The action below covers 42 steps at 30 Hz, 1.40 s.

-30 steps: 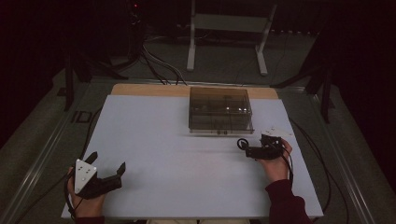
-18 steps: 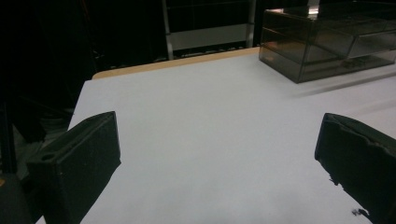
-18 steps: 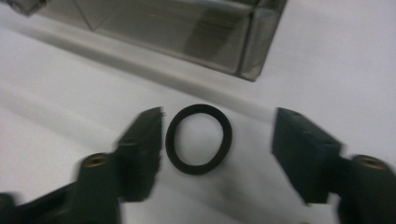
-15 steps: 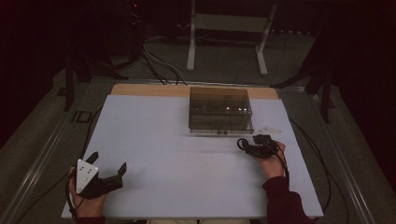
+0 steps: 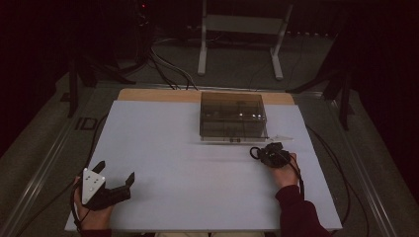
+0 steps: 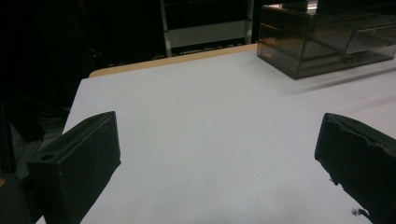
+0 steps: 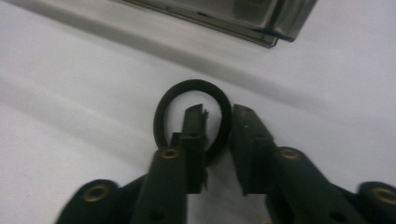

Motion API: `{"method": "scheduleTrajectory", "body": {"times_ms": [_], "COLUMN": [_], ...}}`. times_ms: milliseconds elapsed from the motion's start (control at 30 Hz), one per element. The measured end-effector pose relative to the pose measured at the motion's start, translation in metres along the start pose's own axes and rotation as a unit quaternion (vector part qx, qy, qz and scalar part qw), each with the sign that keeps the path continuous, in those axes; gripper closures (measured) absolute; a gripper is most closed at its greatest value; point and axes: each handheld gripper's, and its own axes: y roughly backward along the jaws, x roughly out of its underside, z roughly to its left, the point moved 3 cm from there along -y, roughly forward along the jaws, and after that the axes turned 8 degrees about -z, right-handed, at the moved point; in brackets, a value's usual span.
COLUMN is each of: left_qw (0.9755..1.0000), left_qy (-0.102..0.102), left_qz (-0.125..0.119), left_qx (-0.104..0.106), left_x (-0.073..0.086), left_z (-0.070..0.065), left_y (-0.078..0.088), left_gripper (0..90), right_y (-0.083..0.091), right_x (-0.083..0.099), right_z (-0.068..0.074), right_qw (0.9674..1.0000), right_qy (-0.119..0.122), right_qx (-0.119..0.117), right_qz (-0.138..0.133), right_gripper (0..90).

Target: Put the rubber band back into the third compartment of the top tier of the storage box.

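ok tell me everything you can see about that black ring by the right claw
The black ring is a thin, matte, closed loop, rubbery-looking, round to slightly oval. The right claw straddles its rim: one jaw inside the loop, the other outside, pinching one side, the rest projecting forward over the white table. It sits in front of the smoky clear plastic box, apart from it. Whether it rests on the table is unclear.

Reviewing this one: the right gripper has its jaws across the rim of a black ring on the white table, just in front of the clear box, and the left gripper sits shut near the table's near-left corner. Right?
Not quite: the left gripper is open, not shut. The left gripper view shows its jaws wide apart over bare table. The rest stands: the right gripper straddles the black ring in front of the clear box.
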Motion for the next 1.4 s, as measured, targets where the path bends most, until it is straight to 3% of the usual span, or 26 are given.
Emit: {"method": "scheduleTrajectory", "body": {"times_ms": [67, 167, 1400], "left_qw": [1.0000, 1.0000, 1.0000], "left_qy": [0.000, 0.000, 0.003], "left_qz": [-0.001, -0.001, 0.003], "left_qx": [0.000, 0.000, 0.003], "left_x": [0.000, 0.000, 0.001], "left_z": [0.000, 0.000, 0.000], "left_y": [0.000, 0.000, -0.001], "left_gripper": [1.0, 1.0, 1.0], "right_y": [0.000, 0.001, 0.040], "right_x": [0.000, 0.000, -0.008], "right_z": [0.000, 0.000, 0.002], "right_qw": [1.0000, 1.0000, 0.9987], "right_qy": [0.003, -0.002, -0.024], "right_qx": [-0.002, -0.006, -0.029], "right_qz": [0.001, 0.001, -0.034], "right_gripper": [86.5, 87.8, 88.0]}}
